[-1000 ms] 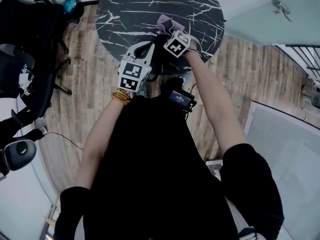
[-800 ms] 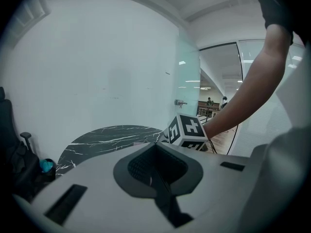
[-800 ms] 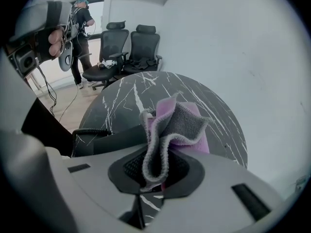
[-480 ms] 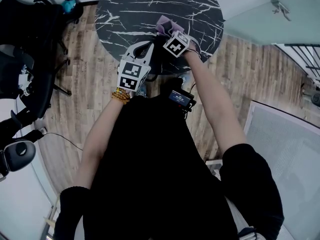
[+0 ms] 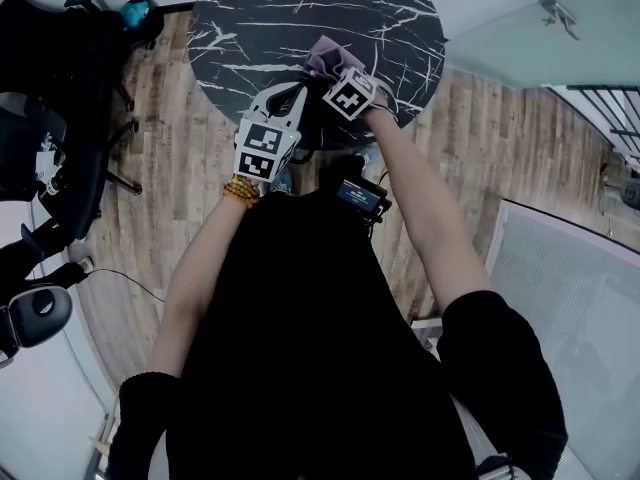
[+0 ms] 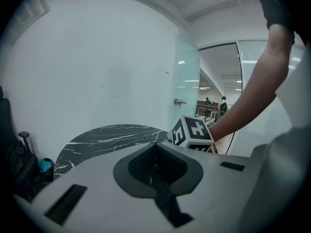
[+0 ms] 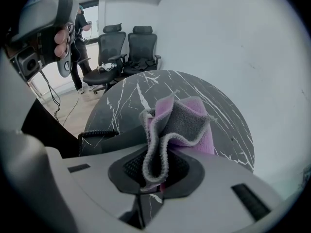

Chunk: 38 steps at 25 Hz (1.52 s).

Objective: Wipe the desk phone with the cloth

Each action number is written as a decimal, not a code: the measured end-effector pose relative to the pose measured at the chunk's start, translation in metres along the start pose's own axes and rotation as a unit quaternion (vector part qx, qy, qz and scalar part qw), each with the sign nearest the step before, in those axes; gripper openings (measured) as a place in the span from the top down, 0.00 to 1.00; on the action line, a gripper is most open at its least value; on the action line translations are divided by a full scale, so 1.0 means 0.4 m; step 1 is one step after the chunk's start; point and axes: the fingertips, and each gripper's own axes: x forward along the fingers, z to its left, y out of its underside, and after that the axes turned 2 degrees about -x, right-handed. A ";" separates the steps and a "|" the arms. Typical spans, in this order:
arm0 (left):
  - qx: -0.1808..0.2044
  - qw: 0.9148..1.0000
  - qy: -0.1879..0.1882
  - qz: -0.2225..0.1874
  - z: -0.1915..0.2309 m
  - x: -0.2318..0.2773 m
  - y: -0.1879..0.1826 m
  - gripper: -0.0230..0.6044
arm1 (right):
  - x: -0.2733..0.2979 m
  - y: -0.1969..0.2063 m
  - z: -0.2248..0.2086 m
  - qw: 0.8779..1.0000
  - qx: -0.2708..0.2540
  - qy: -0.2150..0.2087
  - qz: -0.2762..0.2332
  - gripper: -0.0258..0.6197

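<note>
We pinch the pink-and-grey microfibre cloth (image 7: 182, 123) in the right gripper (image 7: 154, 176), bunched forward to wipe; left gripper (image 6: 155, 152) pressed together, empty; black corded desk phone (image 7: 116, 141) sits below, at the near edge of the round marbled black table (image 5: 300, 8).

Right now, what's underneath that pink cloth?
The cloth, pinched in the jaws of the right gripper, is over the black marble table. A coiled cord shows beside it; whatever lies directly beneath is covered by cloth and gripper.

Pink cloth (image 5: 327, 56) at R gripper (image 5: 338, 74), over marble table (image 5: 290, 8).
</note>
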 end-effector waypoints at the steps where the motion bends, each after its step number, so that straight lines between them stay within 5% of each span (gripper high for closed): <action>1: 0.000 1.000 0.000 0.000 0.000 0.001 0.001 0.94 | 0.001 0.000 0.003 1.000 0.002 -0.001 -0.002 0.87; 38: -0.001 1.000 0.003 0.006 0.008 -0.001 0.015 0.94 | 0.014 0.047 0.108 0.999 0.025 -0.038 0.006 0.87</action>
